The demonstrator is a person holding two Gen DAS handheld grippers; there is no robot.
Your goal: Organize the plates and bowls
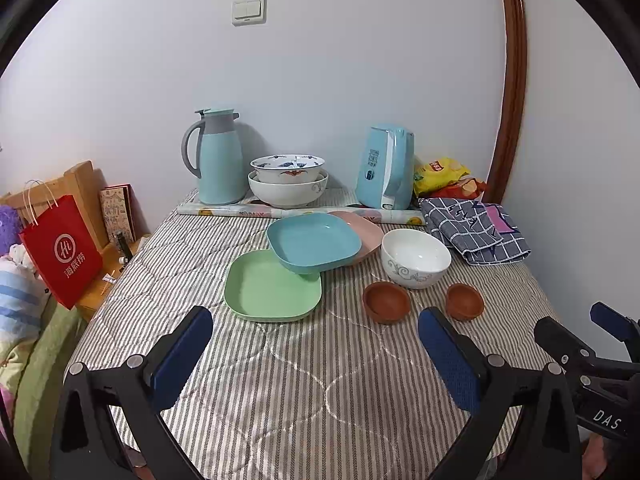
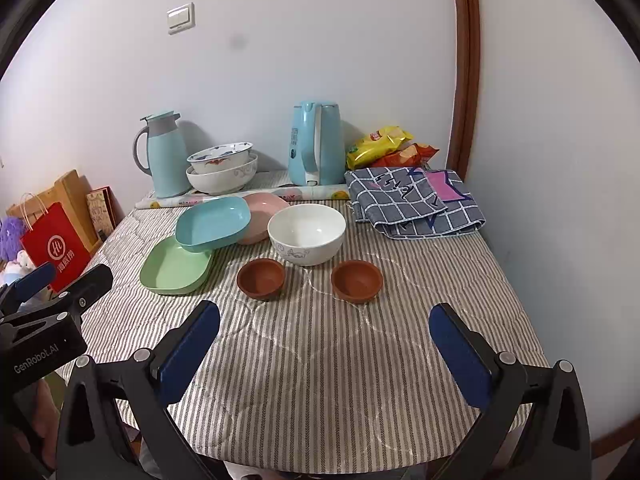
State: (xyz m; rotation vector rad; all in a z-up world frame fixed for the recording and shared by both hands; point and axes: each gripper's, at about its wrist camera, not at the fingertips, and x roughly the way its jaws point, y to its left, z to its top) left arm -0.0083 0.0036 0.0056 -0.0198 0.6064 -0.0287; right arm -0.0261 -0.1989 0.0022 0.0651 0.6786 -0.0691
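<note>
Left wrist view: The left tongs hang released above the near part of the surface, jaws spread wide with nothing between them. The green plate lies flat near the middle of the surface. The blue plate rests tilted, its near edge overlapping the green plate and its far side lying over the pink plate. The white bowl stands upright toward the right edge. Two brown bowls stand upright, apart from each other, nearer the front edge. Two stacked bowls sit at the far edge between a jug and a kettle.

Right wrist view: The right tongs are likewise released and empty, aimed downward at the gap between the brown bowls. The white bowl sits just behind them. The blue plate slopes, its long axis running from the near-left toward the far-right.

Assessment: No item is grasped; the step in hand is probably the approach before the first pick. The next move likely calls for closing one pair of tongs over a rim, for instance of a brown bowl, and nesting like with like.
</note>
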